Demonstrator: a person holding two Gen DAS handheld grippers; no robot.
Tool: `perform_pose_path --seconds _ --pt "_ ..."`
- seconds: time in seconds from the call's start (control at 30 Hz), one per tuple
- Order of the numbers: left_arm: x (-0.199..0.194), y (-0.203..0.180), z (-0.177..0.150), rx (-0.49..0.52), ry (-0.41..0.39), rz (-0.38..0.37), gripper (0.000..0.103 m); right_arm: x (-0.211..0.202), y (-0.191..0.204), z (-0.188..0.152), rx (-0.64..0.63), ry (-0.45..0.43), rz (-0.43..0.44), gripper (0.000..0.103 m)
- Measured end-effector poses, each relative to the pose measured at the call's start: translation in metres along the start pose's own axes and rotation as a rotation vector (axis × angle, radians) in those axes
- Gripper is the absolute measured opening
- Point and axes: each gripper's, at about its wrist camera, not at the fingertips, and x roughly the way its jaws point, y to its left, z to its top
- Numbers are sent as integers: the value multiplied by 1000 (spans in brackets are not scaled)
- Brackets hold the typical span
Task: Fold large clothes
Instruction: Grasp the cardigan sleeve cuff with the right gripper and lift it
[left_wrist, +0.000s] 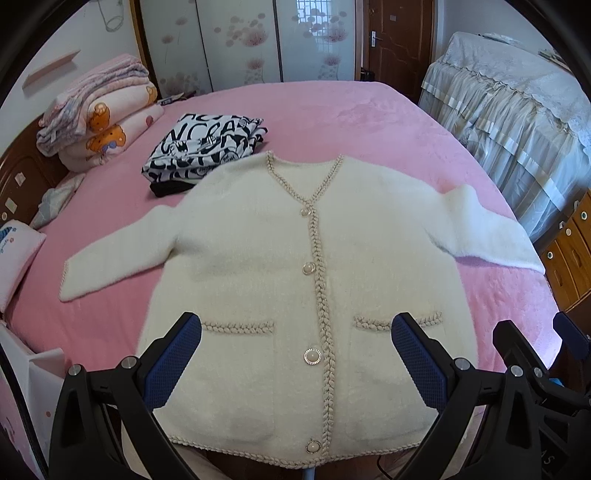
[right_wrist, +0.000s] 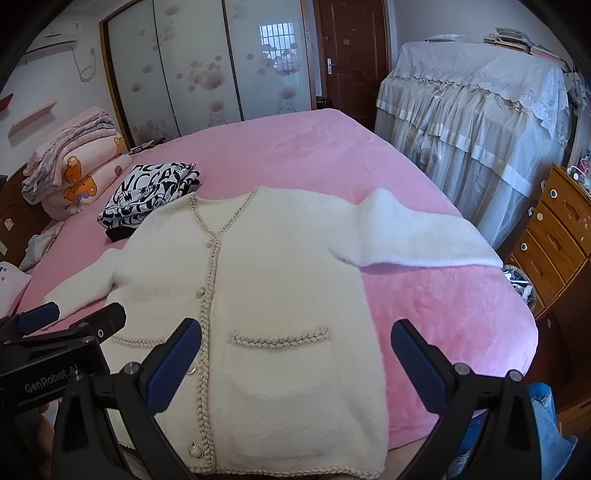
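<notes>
A cream fuzzy cardigan (left_wrist: 258, 258) lies face up and buttoned on the pink bed (left_wrist: 332, 122), hem toward the cameras and V-neck pointing away. Braided trim runs down its front and across both patch pockets, and four round pearl-like buttons sit along the placket. Both sleeves are spread out to the sides; the one on the right reaches the bed's edge. The left gripper (left_wrist: 295, 354) hovers above the hem, its jaws released and wide apart, grasping nothing, with the lower buttons between the blue pads. The right gripper (right_wrist: 295, 362) hangs over the right-hand pocket, jaws likewise spread and empty.

Just beyond the cardigan's left shoulder rests a folded black-and-white printed garment (left_wrist: 207, 147), its near corner overlapped by the cardigan. Farther left, folded quilts (left_wrist: 99, 122) with bear prints are stacked by the headboard. A lace-draped piece of furniture (right_wrist: 476, 122) and a wooden drawer chest (right_wrist: 557, 236) stand to the bed's right.
</notes>
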Motion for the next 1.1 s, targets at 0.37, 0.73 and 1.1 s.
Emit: perform_pose_path --seconds 0.37,0.73,1.1 --pt "-7 -30 26 13 -63 -80 102 -10 -25 17 14 -83 12 103" --pt "-12 -94 78 98 -126 -261 102 -8 -94 50 115 -149 -45 103" --pt "67 -195 127 170 -106 -291 102 61 -216 71 287 -74 -135 103"
